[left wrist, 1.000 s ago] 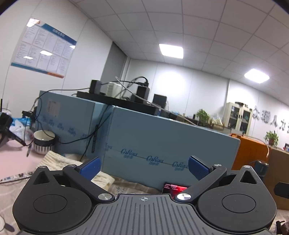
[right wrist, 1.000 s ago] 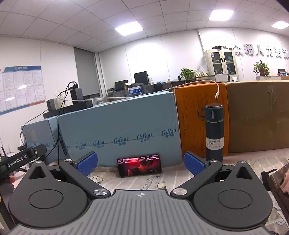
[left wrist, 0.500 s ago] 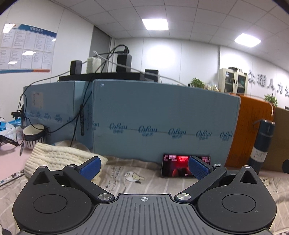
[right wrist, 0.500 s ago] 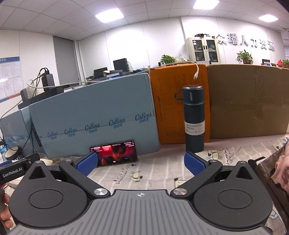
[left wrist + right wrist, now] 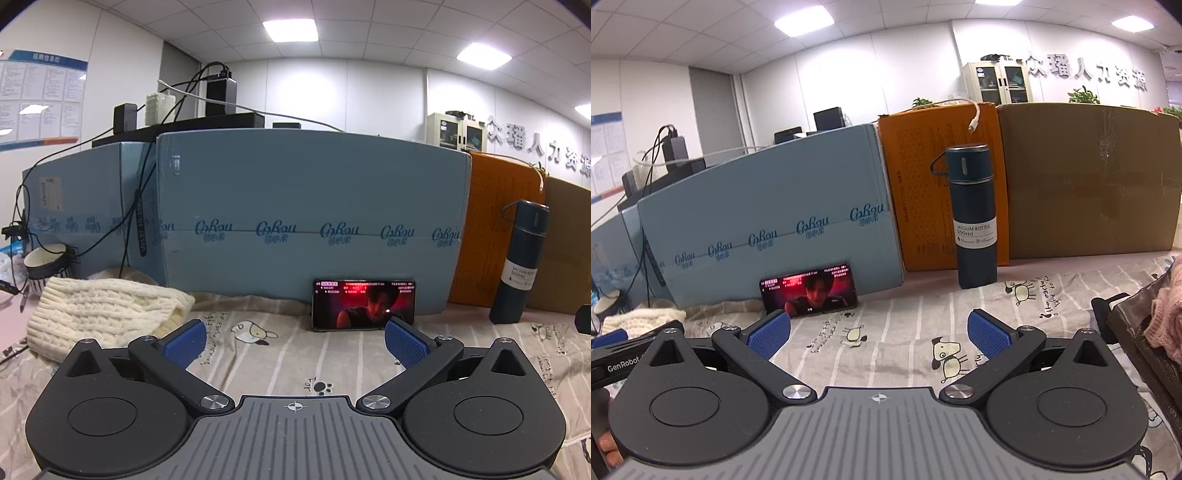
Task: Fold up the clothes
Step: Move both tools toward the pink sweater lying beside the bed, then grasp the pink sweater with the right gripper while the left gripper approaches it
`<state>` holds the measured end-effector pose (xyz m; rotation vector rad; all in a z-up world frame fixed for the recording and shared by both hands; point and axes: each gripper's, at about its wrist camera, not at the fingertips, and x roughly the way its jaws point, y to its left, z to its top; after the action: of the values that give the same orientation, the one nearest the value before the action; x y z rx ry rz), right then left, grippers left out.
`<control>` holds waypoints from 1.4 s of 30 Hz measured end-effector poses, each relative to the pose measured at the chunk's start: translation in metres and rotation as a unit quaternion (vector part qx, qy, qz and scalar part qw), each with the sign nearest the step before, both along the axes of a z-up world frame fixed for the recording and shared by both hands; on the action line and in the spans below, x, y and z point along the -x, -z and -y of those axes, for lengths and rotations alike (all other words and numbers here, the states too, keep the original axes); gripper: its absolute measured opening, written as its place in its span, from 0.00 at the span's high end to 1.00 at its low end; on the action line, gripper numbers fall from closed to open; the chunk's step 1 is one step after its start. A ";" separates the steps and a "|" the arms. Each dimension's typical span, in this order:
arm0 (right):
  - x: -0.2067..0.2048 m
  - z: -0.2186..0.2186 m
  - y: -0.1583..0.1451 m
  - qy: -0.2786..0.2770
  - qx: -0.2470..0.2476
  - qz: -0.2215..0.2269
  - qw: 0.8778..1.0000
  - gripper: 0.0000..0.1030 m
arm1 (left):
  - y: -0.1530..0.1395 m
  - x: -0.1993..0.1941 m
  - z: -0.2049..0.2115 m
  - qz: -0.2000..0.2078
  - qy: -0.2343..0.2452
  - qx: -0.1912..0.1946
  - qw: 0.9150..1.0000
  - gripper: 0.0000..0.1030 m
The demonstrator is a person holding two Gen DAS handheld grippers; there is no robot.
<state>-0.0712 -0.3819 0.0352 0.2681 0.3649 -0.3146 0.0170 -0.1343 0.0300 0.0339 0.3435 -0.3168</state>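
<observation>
Across the lower half of both views spreads a striped cartoon-print sheet (image 5: 288, 354), the work surface, with nothing laid out flat on it for folding. Behind it, filling the middle of the frame, stands a long blue carton (image 5: 314, 221) printed repeatedly with a brand that reads roughly "CoRou", then an orange box (image 5: 923, 184) and a brown cardboard box (image 5: 1086, 181) further right.

By my judgement the folding has not begun. At the left edge of the left view a cream knitted sweater (image 5: 99, 314) lies bunched in a heap, untouched, and at the far right edge of the right view a pink knit (image 5: 1167, 317) sits in a dark basket (image 5: 1134, 332). Everything is left to do: pick a garment, spread it, fold it.

Both tools hang over the sheet holding nothing. The left gripper (image 5: 295, 339) has its blue pads spread wide, and the right gripper (image 5: 879, 332) likewise.

A dark vacuum flask (image 5: 973, 218) stands upright before the orange box, labelled "VACUUM BOTTLE 500ml". A phone (image 5: 364, 304) leans against the blue carton, playing video. "GenRobot" shows on the left gripper at the right view's lower left.
</observation>
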 end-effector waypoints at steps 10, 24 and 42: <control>-0.010 0.003 0.013 -0.003 -0.003 -0.027 1.000 0.00 | 0.009 -0.008 0.000 -0.017 0.003 0.000 1.000 0.00; 0.003 0.003 0.012 0.004 -0.003 -0.015 1.000 0.00 | 0.009 0.002 0.003 -0.017 0.046 0.019 0.999 0.00; 0.135 0.033 -0.015 0.112 0.068 0.076 0.988 0.00 | -0.019 0.027 -0.016 0.063 0.074 0.120 0.988 0.00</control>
<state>-0.2059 -0.4152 0.0497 0.1979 0.1604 -0.5356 -0.0101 -0.1179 0.0489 -0.1565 0.1764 -0.4997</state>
